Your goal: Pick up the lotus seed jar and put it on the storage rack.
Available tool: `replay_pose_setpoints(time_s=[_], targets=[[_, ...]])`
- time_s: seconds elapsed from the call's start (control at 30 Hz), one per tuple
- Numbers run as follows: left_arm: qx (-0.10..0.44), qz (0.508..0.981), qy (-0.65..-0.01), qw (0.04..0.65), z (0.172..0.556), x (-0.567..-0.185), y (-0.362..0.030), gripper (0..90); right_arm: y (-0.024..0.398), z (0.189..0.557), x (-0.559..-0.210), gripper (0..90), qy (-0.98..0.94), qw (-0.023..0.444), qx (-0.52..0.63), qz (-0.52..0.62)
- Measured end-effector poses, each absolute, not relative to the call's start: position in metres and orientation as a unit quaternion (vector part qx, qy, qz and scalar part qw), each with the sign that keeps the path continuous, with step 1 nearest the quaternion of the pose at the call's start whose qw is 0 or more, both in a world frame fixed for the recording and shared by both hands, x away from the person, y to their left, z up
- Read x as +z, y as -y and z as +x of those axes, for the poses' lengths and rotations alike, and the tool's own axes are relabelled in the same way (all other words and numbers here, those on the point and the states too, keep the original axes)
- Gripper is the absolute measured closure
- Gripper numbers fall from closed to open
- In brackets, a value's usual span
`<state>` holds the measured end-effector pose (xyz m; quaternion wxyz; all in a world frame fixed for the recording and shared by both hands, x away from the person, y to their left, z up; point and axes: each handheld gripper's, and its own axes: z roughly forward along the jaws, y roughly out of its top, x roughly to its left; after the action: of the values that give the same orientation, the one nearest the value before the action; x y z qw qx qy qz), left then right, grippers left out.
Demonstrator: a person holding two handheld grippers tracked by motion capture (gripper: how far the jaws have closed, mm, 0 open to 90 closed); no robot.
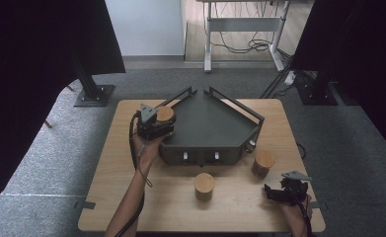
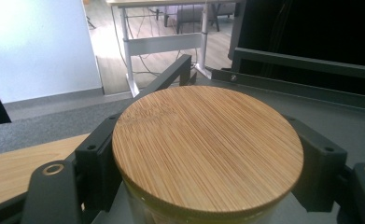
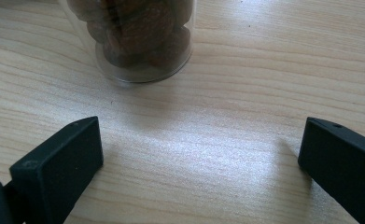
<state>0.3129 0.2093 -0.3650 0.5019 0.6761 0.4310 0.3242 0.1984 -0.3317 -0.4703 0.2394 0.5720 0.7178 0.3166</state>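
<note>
Nearest the person, the right gripper (image 1: pixel 279 192) rested low over the wooden table (image 1: pixel 240 212) at its near right corner with its jaws spread wide and nothing between them, and just ahead of it stood a clear jar of brown nuts (image 3: pixel 138 37) with a bamboo lid. A second lidded jar (image 1: pixel 204 185) stood near the table's middle, well apart from both grippers. Farther off, the left gripper (image 1: pixel 162 122) was clamped on a third bamboo-lidded jar (image 2: pixel 207 151), held at the left edge of the dark angular tray (image 1: pixel 210 123).
</note>
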Motion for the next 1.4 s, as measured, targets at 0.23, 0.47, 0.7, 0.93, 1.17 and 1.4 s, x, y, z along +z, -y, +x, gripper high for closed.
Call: replay_pose_setpoints(time_s=[0.23, 0.47, 0.7, 0.93, 1.17, 1.4], targets=[[0.32, 0.682, -0.434, 0.495, 0.317, -0.37, -0.209, 23.9, 0.332, 0.198, -0.47, 0.0, -0.718, 0.239, 0.317, 0.572], [0.323, 0.683, -0.429, 0.495, 0.318, -0.376, -0.208, 23.8, 0.332, 0.198, -0.47, 0.0, -0.718, 0.239, 0.317, 0.572], [0.325, 0.683, -0.427, 0.496, 0.318, -0.376, -0.208, 23.5, 0.332, 0.198, -0.47, 0.0, -0.719, 0.24, 0.317, 0.571], [0.325, 0.688, -0.42, 0.494, 0.321, -0.373, -0.209, 15.7, 0.332, 0.198, -0.47, 0.0, -0.719, 0.239, 0.317, 0.57], [0.311, 0.687, -0.429, 0.497, 0.322, -0.372, -0.216, 4.6, 0.332, 0.198, -0.47, 0.0, -0.719, 0.239, 0.317, 0.57], [0.309, 0.683, -0.429, 0.505, 0.316, -0.371, -0.221, 4.8, 0.332, 0.199, -0.47, 0.0, -0.719, 0.238, 0.317, 0.57]])
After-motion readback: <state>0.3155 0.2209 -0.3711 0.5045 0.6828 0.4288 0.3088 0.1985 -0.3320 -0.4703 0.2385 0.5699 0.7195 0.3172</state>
